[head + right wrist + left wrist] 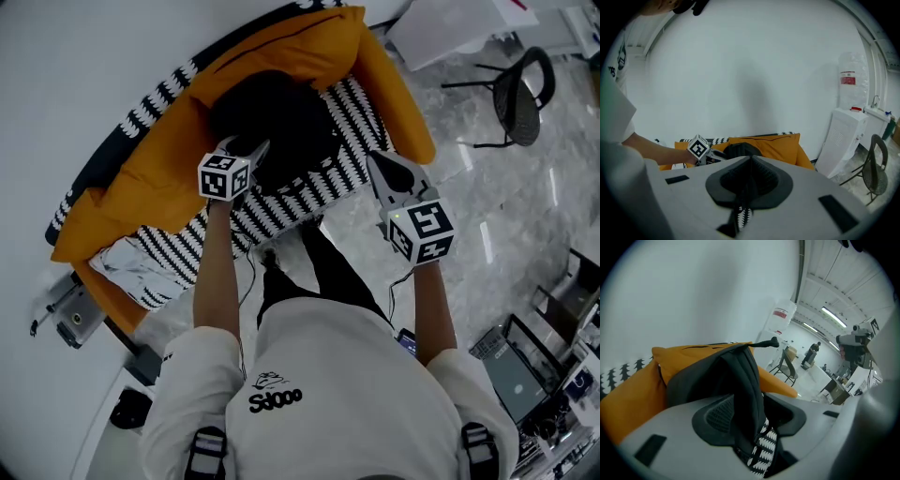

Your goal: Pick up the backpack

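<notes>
Approaching the backpack (pixel 281 117), my left gripper (pixel 247 152) gapes astride its fabric, right gripper (pixel 377 164) closed, empty; next I clamp.

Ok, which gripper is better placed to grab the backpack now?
Left. The left gripper is at the black backpack, jaws apart with a fold of it between them; the right gripper is shut, off to the side.

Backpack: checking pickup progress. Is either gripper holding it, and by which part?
Nothing held: left gripper open, backpack fabric between its jaws, unclamped; right gripper shut, empty.
</notes>
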The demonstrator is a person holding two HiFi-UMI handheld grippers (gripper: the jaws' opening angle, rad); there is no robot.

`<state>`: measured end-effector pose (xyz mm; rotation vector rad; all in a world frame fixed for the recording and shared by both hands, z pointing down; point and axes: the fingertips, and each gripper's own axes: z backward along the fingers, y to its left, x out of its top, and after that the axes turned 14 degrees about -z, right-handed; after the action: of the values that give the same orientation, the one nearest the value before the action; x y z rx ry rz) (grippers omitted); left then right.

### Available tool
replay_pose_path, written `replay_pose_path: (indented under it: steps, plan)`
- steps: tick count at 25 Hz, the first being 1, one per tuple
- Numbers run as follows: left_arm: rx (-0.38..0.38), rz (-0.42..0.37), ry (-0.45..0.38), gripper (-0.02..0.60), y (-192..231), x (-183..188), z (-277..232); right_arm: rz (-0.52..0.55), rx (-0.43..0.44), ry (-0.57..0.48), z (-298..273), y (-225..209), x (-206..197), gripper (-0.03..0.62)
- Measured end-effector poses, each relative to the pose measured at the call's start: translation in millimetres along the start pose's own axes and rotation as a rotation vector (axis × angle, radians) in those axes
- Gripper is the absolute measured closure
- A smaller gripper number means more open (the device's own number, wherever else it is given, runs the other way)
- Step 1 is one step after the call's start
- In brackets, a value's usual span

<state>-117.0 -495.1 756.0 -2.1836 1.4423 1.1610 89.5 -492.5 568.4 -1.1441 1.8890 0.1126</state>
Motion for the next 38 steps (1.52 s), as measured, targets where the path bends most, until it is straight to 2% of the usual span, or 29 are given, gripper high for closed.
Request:
replay_pose_path:
  steps: [6, 15, 22, 23, 26, 28, 34, 38]
  plan:
    - [0.006, 0.039, -0.091, 0.385, 6.2, 5.7, -23.1, -0.018, -0.008, 0.037, -12.8, -24.0, -9.7, 0.559]
    - [-0.042, -0.013, -0.08, 0.385, -7.0, 13.8, -66.8, -0.038, -0.003, 0.077, -26.3, -41.6, -27.0, 0.559]
    - [-0.019, 0.062, -0.137, 0.387, -4.8, 28.2, -84.5, -0.073, -0.047, 0.086, -12.7, -64.0, -39.1, 0.559]
    - [-0.004, 0.066, -0.134, 0.393, -3.8, 29.3, -84.9, -0.077, -0.051, 0.088, -10.5, -65.6, -40.6, 0.56]
    - [0.057, 0.085, -0.117, 0.481, 0.5, 31.1, -85.7, -0.086, -0.057, 0.089, -4.7, -68.6, -43.2, 0.559]
    - [0.072, 0.099, -0.126, 0.506, 0.1, 34.7, -85.7, -0.087, -0.058, 0.084, -1.8, -69.6, -41.9, 0.559]
    - [0.083, 0.077, -0.147, 0.529, -7.7, 40.8, -78.1, -0.076, -0.057, 0.069, 8.9, -72.9, -34.8, 0.559]
    - [0.084, 0.033, -0.161, 0.54, -19.5, 51.2, -72.2, -0.061, -0.055, 0.066, 17.6, -73.9, -31.0, 0.559]
